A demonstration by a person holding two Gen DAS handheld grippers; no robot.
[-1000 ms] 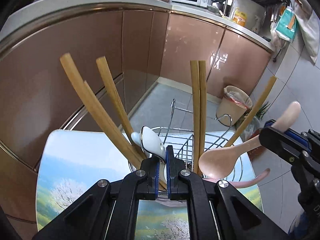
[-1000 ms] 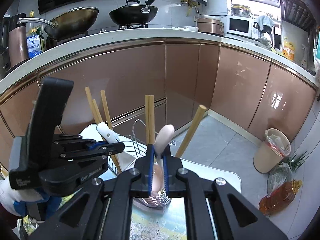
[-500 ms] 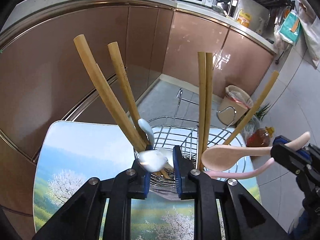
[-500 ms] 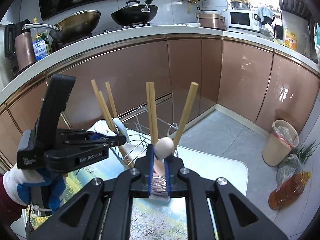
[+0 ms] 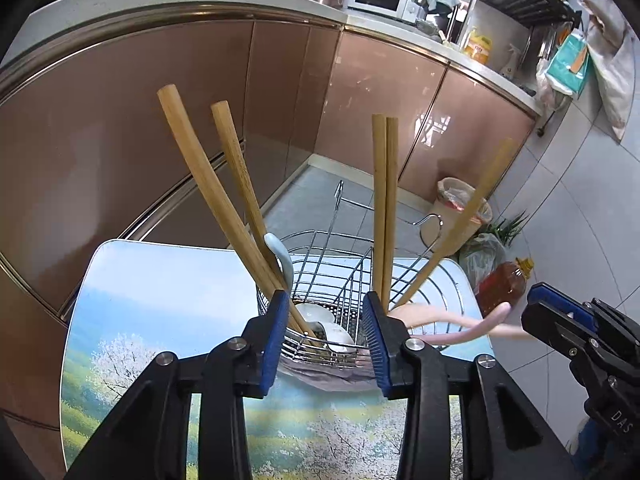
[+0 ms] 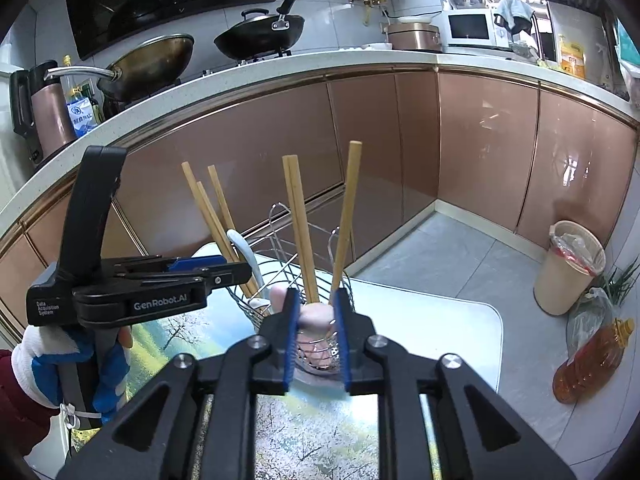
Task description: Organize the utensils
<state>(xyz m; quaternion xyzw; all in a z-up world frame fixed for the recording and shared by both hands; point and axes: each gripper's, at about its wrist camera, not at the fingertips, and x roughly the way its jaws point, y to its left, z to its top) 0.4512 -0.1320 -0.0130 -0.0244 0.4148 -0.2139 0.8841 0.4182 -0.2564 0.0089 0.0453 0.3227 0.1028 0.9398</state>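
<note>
1. Kitchen corner, copper-brown cabinet fronts [image 6: 480, 140] all around, small bench [image 5: 160, 300] with a blossom-landscape top up front, wire caddy [image 5: 320, 240] sitting on it
2. Inside the caddy: bamboo chopsticks [image 5: 384, 200] standing or leaning in a few clumps, white spoons [image 5: 332, 328] bowl-down in the left compartment next to the leaning sticks, pink spoons [image 5: 460, 324] lying low on the right side with handles poking out past the rim
3. Left gripper [image 5: 326, 300]: jaws spread wide, one on either side of the caddy's near rim, holding nothing
4. Right gripper [image 6: 316, 296]: jaws parted too, a pink spoon sitting in the gap but not looking pinched; can't tell if it's actually touching the pads
5. Best guess at the step: letting go of the spoons and backing off. Keep both sets of jaws spread and pull straight back along the handle line, no sideways swing, otherwise easy to clip a chopstick or drag a spoon back out
6. Looks like a light caddy, so go slow near the rim, a bump could probably skid or tip it
7. Worth checking those overhanging pink handles afterwards; if they look ready to slide out, brace the rim with the left side and tilt them more upright with the right
</note>
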